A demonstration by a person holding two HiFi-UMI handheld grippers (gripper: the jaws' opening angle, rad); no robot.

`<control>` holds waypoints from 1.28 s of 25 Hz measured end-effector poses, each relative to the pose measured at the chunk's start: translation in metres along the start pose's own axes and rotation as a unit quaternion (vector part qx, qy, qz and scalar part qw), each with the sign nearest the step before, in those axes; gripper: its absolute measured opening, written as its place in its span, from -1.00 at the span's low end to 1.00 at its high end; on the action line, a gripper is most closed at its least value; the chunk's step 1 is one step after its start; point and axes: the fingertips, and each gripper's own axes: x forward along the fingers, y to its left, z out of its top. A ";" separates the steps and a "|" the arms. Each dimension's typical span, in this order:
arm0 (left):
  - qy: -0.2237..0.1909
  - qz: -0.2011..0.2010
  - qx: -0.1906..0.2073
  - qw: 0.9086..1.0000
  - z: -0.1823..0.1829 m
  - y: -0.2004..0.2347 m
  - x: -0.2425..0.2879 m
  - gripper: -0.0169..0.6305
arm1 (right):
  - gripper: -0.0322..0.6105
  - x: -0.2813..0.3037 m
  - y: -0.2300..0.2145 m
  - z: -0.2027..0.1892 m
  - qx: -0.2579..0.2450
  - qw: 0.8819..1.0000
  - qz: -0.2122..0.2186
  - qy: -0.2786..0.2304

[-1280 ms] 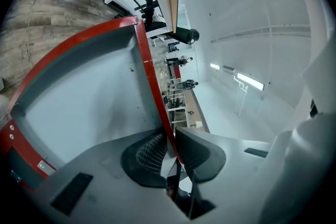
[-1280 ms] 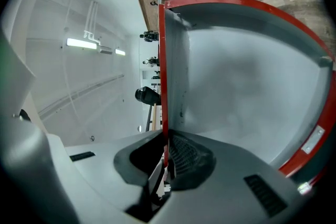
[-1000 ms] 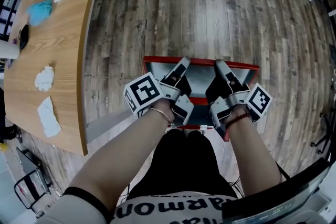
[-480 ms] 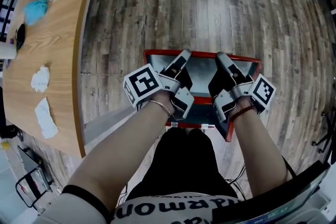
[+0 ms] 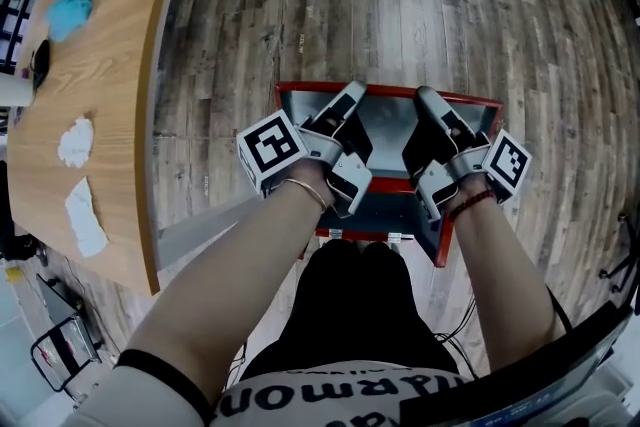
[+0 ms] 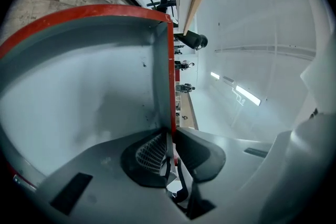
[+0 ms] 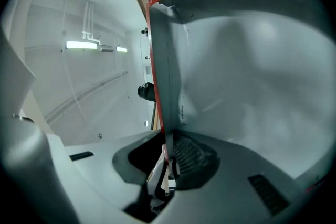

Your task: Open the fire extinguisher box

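On plank floor, red-rimmed grey box

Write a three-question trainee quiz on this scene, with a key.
1. True or false: the red box stands on the table.
2. The left tool has its jaws on: A) a hose B) the lid's edge C) nothing.
3. What colour is the cloth on the table?
Key: 1 false, it stands on the floor; 2 B; 3 blue.
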 end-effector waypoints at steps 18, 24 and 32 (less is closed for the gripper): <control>-0.018 0.010 0.043 0.999 -0.010 -0.008 -0.050 -0.79 | -0.37 -0.039 0.010 -0.030 0.006 1.000 -0.018 0.011; 0.004 0.052 0.075 0.996 -0.024 -0.029 -0.074 -0.79 | -0.37 -0.061 0.030 -0.040 -0.008 0.997 -0.070 -0.019; 0.018 0.012 0.144 0.989 -0.029 -0.137 -0.069 -0.80 | -0.58 -0.057 0.129 -0.048 -0.017 1.000 -0.025 0.001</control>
